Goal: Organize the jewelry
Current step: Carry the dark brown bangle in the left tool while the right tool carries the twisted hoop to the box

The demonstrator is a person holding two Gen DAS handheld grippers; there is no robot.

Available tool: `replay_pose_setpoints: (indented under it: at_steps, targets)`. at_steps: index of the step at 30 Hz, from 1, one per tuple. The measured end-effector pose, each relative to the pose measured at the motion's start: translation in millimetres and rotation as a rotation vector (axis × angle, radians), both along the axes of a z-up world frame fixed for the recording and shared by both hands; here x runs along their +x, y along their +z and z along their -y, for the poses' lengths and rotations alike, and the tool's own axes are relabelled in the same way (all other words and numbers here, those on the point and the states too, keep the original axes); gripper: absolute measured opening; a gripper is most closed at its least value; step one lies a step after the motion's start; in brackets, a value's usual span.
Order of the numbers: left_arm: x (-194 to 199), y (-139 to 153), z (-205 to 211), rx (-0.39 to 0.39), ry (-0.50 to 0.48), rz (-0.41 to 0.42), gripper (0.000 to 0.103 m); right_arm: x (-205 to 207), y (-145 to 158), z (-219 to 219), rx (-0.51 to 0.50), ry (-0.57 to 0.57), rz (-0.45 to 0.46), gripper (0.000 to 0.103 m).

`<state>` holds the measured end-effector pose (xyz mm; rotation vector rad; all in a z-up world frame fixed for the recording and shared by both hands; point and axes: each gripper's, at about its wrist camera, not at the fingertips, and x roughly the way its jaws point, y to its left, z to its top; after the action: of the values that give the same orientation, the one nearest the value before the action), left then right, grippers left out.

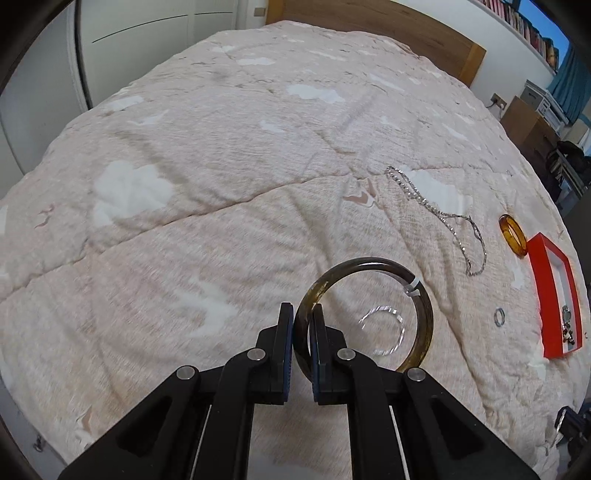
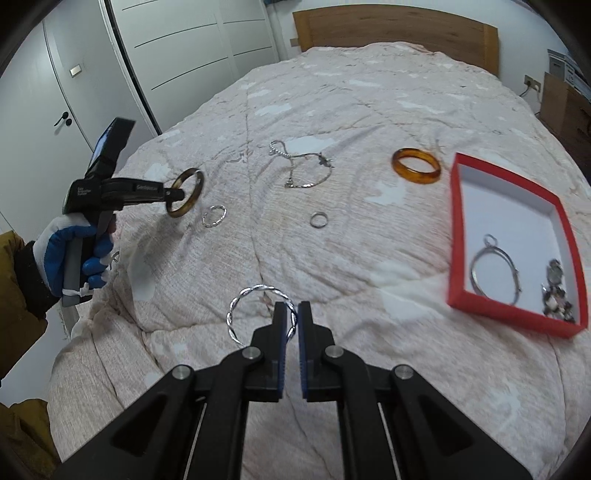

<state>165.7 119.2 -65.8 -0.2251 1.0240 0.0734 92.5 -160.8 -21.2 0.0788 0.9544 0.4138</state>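
My left gripper [image 1: 303, 314] is shut on a dark olive-brown bangle [image 1: 373, 263] and holds it above the bed; both also show in the right wrist view, gripper [image 2: 177, 194] and bangle [image 2: 192, 188]. My right gripper [image 2: 293, 314] is shut on a twisted silver bangle [image 2: 243, 299]. A red box [image 2: 458, 221] at the right holds a silver hoop [image 2: 476, 258] and small dark pieces [image 2: 554, 288]. On the quilt lie an amber bangle [image 2: 416, 174], a silver chain [image 2: 295, 162], a small silver ring [image 2: 318, 219] and a twisted silver ring [image 2: 214, 216].
The pink cloud-patterned quilt [image 2: 332, 110] covers the whole bed, with a wooden headboard [image 2: 399, 26] at the far end. White wardrobe doors [image 2: 184, 55] stand to the left. A wooden cabinet [image 2: 561, 107] is at the right of the bed.
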Motion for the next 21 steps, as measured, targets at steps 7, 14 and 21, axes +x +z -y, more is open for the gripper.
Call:
replay_pose_setpoints:
  at_steps: [7,14,21]
  targets:
    - [-40,20,-10,0.028,0.018,0.022,0.008,-30,12,36,0.008,-0.088,0.040,0.005]
    - [-44,47,34,0.029,-0.067,0.069,0.008,-47,29,84,0.012,-0.196,0.098,0.005]
    - [-17,63,136,-0.003,-0.261,0.089,0.008,-49,40,147,0.010,-0.320,0.141,0.005]
